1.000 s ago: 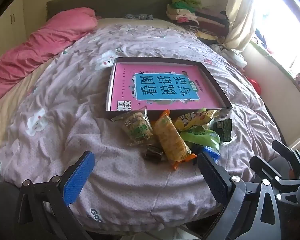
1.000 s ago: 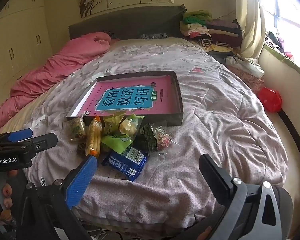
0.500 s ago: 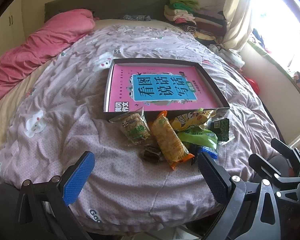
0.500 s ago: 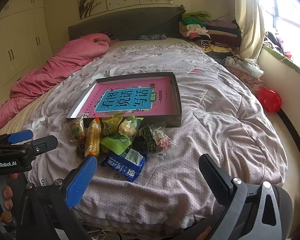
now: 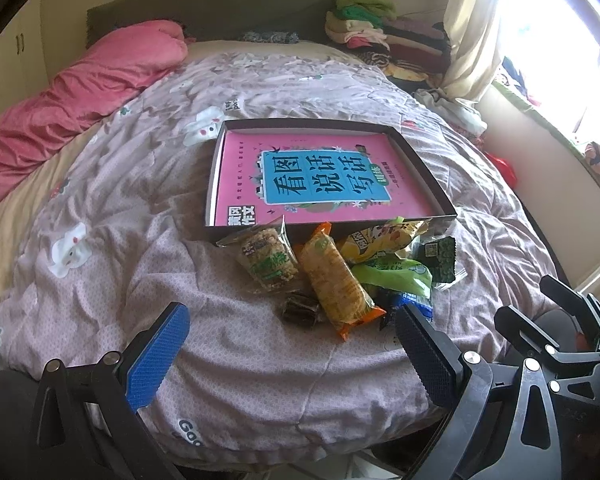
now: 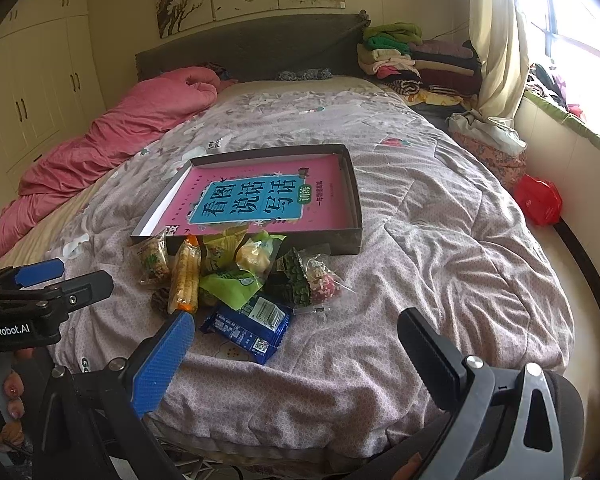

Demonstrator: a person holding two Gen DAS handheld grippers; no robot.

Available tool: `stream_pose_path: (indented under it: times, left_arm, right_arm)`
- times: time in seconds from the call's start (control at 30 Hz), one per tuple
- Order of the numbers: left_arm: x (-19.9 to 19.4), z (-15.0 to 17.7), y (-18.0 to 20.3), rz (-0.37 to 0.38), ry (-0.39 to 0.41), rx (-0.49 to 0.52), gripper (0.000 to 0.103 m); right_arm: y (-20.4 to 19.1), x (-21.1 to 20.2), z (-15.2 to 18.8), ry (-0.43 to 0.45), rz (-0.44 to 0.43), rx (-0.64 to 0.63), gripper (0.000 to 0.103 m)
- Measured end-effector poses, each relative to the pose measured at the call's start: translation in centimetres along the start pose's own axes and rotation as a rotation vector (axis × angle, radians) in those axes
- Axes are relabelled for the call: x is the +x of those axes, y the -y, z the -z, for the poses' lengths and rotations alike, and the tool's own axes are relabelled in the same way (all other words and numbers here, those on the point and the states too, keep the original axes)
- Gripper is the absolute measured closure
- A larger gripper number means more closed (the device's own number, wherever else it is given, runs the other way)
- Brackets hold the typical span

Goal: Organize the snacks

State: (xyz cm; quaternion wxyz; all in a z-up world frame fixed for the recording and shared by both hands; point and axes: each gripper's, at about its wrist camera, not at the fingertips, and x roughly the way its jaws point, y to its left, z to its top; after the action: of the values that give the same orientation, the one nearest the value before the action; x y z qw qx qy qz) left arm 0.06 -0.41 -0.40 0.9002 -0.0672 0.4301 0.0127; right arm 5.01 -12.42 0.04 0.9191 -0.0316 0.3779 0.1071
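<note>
A pile of snack packets lies on the bed in front of a shallow dark box (image 5: 424, 168) (image 6: 354, 196) lined with a pink book cover. The pile holds an orange corn-bar packet (image 5: 334, 280) (image 6: 186, 272), a clear oat-bar packet (image 5: 268, 258) (image 6: 152, 258), a green packet (image 5: 396, 276) (image 6: 230, 284), a yellow packet (image 5: 376, 238), a dark green packet (image 5: 438, 258) (image 6: 296, 276) and a blue packet (image 6: 250, 326). My left gripper (image 5: 292, 350) is open and empty, just short of the pile. My right gripper (image 6: 296, 354) is open and empty, near the blue packet.
A pink quilt (image 5: 80, 92) (image 6: 112, 140) lies along the bed's left side. Folded clothes (image 6: 416, 60) are stacked at the head on the right. A red bag (image 6: 538, 200) sits by the wall. The left gripper also shows in the right wrist view (image 6: 40, 292).
Both grippers have edged slightly back and up from the bed; the box and snacks sit a little lower in view. Nothing has been gripped or moved.
</note>
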Motion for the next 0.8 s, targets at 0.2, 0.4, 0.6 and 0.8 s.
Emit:
stream_pose_path:
  times: [0.2, 0.4, 0.6, 0.8]
  left_arm:
    - [-0.08, -0.03, -0.02, 0.002, -0.002, 0.001, 0.001]
    - [-0.12, 0.07, -0.02, 0.004, -0.003, 0.003, 0.001]
    - [-0.13, 0.08, 0.01, 0.003, -0.003, 0.003, 0.001]
    - [-0.1, 0.08, 0.0, 0.003, -0.003, 0.002, 0.001]
  right_arm:
    - [0.0, 0.06, 0.01, 0.0, 0.0, 0.001, 0.0]
    - [0.27, -0.07, -0.06, 0.001, 0.006, 0.007, 0.0]
    - [0.42, -0.02, -0.04, 0.0, 0.006, 0.008, 0.0]
    - [0.34, 0.13, 0.01, 0.001, 0.006, 0.008, 0.0]
